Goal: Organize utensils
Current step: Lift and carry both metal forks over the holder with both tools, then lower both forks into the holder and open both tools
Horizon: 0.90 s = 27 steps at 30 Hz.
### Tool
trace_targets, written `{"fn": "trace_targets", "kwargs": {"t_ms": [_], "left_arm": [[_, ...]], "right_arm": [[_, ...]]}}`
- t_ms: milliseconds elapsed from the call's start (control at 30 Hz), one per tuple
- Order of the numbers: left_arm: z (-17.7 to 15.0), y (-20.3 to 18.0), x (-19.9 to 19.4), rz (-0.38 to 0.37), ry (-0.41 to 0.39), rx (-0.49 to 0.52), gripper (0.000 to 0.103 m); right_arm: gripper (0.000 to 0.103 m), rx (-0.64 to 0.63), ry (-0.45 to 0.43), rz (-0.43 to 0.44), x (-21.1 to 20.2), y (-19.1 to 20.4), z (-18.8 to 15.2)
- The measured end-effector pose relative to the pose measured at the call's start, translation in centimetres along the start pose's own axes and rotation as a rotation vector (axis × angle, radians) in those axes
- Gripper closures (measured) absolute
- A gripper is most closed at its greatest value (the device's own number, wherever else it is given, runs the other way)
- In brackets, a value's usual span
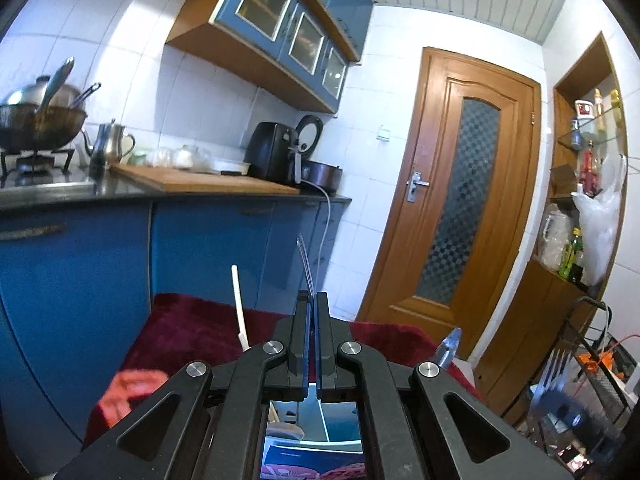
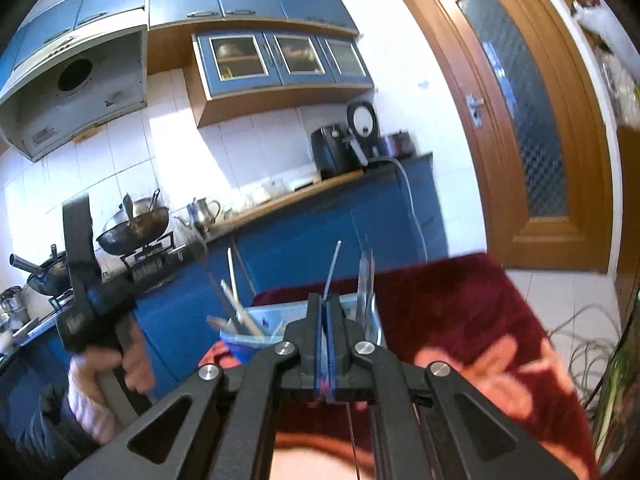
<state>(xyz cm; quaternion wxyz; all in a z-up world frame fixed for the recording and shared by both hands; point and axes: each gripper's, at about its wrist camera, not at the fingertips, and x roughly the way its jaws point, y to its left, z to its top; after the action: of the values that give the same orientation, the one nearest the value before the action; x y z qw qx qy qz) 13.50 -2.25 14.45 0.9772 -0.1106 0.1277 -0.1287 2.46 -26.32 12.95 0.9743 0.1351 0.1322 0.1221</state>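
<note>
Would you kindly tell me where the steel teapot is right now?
In the left wrist view, the steel teapot stands on the counter at far left, between the wok and the wooden cutting board.

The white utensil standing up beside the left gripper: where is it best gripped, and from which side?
Take the white utensil probably at its upper shaft, from above, fingers either side: it stands nearly upright, slim, top free, lower end hidden behind the left gripper.

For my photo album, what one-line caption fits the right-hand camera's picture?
Right gripper pinches a thin utensil above a clear tub on a red cloth.
</note>
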Motion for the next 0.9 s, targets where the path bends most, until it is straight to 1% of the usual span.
{"fn": "trace_targets", "kwargs": {"t_ms": [100,267,467,567,667,800,900], "left_arm": [[-0.2,0.1,0.4,-0.002,0.002,-0.006,0.102],[-0.9,0.0,0.8,-0.003,0.007,0.014,0.102],[-2.1,-0.1,1.2,-0.008,0.014,0.027,0.102],[-2.5,0.2,1.6,-0.014,0.026,0.016,0.102],[-3.0,0.5,2.0,-0.017,0.047,0.01,0.102],[-3.6,0.5,2.3,-0.027,0.079,0.004,0.102],[-3.8,0.3,2.4,-0.024,0.094,0.008,0.101]], "right_arm": [[0.1,-0.006,-0.039,-0.005,1.0,0.2,1.3],[0.1,0.0,-0.099,-0.023,3.6,0.2,2.8],[0.1,0.0,-0.159,-0.058,6.4,0.2,3.3],[0.1,-0.007,-0.169,-0.074,7.5,0.1,3.2],[0.1,-0.025,-0.153,-0.098,8.5,0.1,2.7],[0.099,-0.032,-0.088,-0.106,9.4,-0.3,1.3],[0.097,-0.013,-0.044,-0.096,9.6,-0.8,0.5]]}}
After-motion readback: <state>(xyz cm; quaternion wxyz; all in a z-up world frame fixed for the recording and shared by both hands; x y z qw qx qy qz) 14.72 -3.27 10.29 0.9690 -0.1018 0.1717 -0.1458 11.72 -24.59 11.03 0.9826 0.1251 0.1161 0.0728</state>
